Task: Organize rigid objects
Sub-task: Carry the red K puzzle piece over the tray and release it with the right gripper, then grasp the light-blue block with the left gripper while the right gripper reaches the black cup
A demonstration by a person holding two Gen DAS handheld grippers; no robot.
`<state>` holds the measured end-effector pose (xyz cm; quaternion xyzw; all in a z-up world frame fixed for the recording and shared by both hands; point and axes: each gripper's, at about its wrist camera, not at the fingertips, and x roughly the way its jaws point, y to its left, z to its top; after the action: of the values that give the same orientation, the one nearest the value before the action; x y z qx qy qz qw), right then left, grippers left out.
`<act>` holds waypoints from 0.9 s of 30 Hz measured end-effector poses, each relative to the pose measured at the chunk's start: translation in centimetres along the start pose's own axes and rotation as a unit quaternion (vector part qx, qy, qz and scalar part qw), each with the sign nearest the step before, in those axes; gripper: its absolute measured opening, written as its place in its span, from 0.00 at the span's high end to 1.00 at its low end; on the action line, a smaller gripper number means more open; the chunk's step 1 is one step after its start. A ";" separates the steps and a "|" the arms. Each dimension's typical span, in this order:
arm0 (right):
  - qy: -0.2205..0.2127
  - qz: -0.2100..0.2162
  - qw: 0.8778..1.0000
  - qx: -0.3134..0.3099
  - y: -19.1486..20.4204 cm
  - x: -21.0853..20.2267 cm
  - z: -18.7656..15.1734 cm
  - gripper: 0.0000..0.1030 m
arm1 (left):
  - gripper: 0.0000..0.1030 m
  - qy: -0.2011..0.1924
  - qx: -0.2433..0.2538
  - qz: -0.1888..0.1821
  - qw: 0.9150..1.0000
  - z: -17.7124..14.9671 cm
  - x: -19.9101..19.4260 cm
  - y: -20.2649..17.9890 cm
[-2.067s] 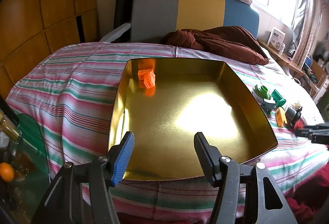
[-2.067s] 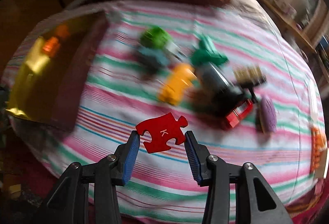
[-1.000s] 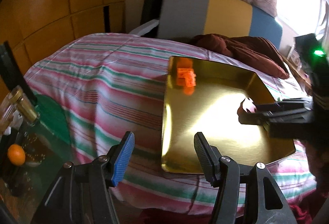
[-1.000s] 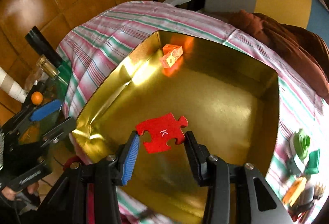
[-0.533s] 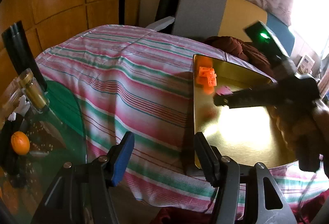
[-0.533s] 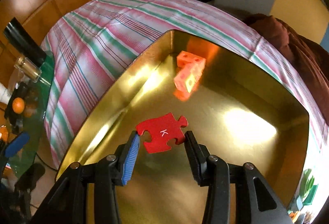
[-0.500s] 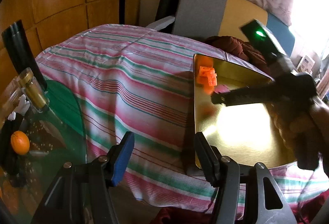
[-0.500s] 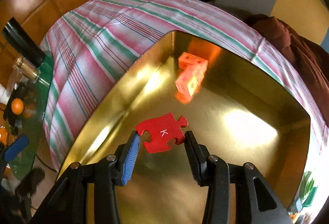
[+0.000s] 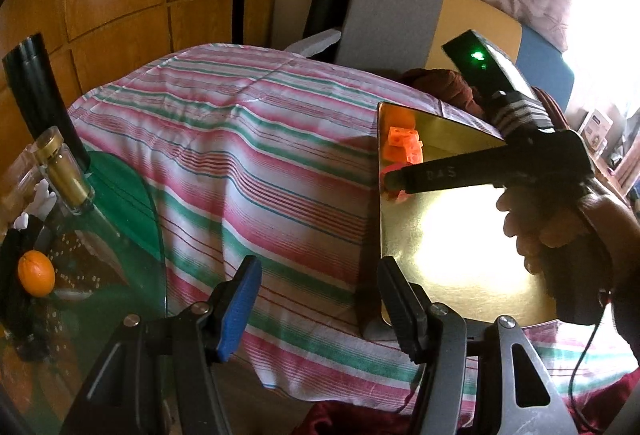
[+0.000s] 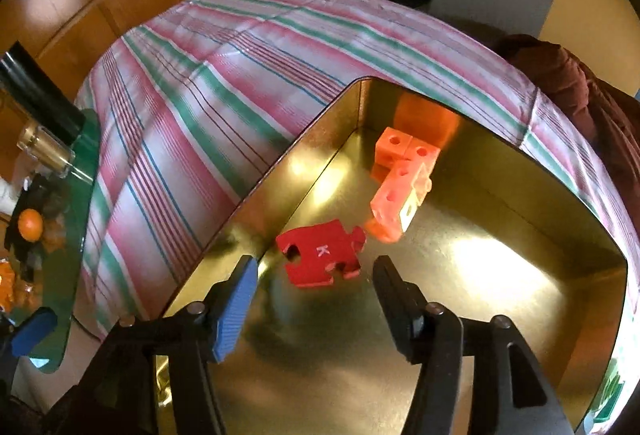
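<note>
The right gripper points steeply down, its jaws just opened and gripping nothing; a hand holds its handle. The left gripper hangs open and empty.

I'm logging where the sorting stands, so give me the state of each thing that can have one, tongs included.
Right tongs: open, just widened, gripping nothing.
Left tongs: open, empty, over the striped cloth.
Red K-marked jigsaw piece: released, inside the tray between the right tongs' fingers, untouched by them.
Orange linked plastic cubes: inside the tray, near its far corner.
Shiny gold metal tray: holding both pieces.
</note>
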<state>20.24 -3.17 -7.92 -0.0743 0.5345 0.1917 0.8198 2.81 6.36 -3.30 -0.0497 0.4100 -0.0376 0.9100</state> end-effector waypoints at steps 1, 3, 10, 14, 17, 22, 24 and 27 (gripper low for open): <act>-0.005 -0.002 1.000 0.000 0.0 -0.5 -0.3 0.41 | 0.41 -0.001 0.002 0.001 1.000 0.0 -0.1 -0.1; -0.014 -0.004 1.000 0.001 -0.1 -1.4 -0.9 0.41 | 0.41 -0.003 0.005 0.001 1.000 0.0 -0.2 -0.3; -0.058 -0.023 0.998 0.012 -1.4 -6.2 -4.1 0.41 | 0.41 -0.009 0.019 0.002 1.000 0.3 -0.7 -1.3; -0.094 -0.043 0.994 0.022 -2.9 -9.3 -6.4 0.41 | 0.41 -0.012 0.031 0.001 0.999 0.5 -1.0 -2.4; -0.115 -0.063 0.991 0.030 -4.4 -11.2 -8.1 0.41 | 0.41 -0.018 0.047 -0.005 0.999 0.8 -1.3 -3.5; -0.143 -0.092 0.983 0.075 -8.1 -14.3 -11.4 0.41 | 0.36 -0.031 0.076 -0.017 0.996 1.2 -2.0 -5.8; -0.151 -0.105 0.978 0.097 -9.9 -15.4 -12.7 0.40 | 0.34 -0.036 0.086 -0.024 0.995 1.3 -2.3 -6.7; -0.163 -0.129 0.969 0.131 -12.8 -17.2 -14.9 0.39 | 0.33 -0.036 0.101 -0.031 0.994 1.4 -2.4 -8.1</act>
<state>6.56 -23.79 0.35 -0.0018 0.4000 0.0222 0.9162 2.09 -1.38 0.40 0.0284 0.3689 -0.1055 0.9230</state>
